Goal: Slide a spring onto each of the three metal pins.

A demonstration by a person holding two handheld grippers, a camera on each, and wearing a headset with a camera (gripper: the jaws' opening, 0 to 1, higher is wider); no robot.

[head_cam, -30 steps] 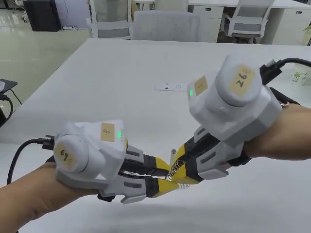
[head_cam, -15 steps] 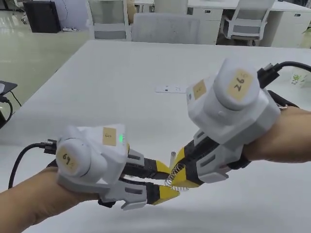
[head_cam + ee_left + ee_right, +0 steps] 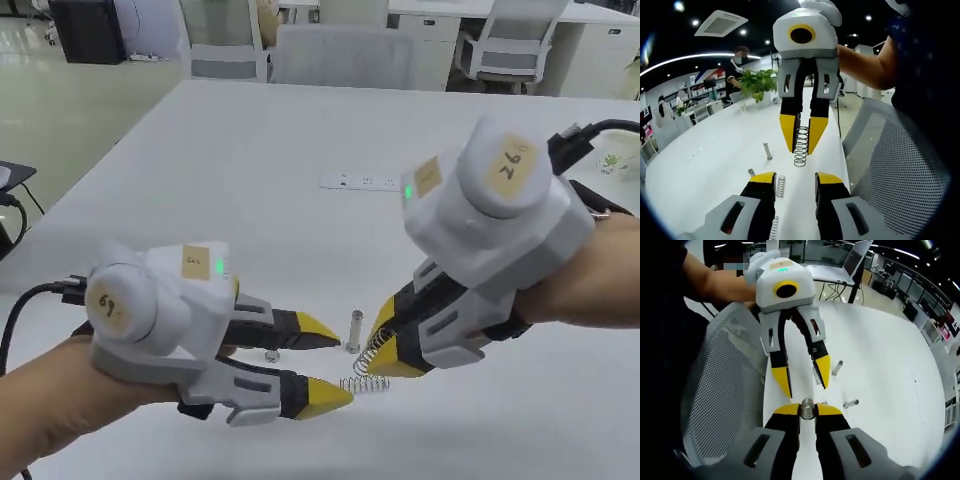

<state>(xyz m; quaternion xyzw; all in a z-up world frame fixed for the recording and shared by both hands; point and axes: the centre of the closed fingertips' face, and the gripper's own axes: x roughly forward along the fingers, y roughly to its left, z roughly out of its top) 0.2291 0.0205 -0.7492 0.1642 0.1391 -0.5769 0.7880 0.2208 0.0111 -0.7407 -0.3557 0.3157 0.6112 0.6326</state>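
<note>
My right gripper (image 3: 387, 343) is shut on a coil spring (image 3: 371, 351), which hangs tilted just beside an upright metal pin (image 3: 356, 329). In the right gripper view the spring's end (image 3: 808, 409) shows pinched between the yellow tips. My left gripper (image 3: 340, 366) stands open a short way to the left, with nothing in it. A second spring (image 3: 366, 384) lies on the table below the held one. A short pin (image 3: 271, 355) sits near the left gripper's upper jaw. The left gripper view shows the pin (image 3: 768, 150), a shorter pin (image 3: 751, 172) and a loose spring (image 3: 780, 185).
A white socket strip (image 3: 352, 181) lies further back on the white table (image 3: 230, 170). Office chairs (image 3: 340, 52) stand along the far edge. A mesh chair (image 3: 895, 150) is beside the table, a plant (image 3: 760, 82) at its far end, and a laptop (image 3: 840, 267) on it.
My left gripper has opened and drawn back to the left, away from the spring. The right gripper keeps the spring and has shifted slightly right. A spring now lies on the table.
</note>
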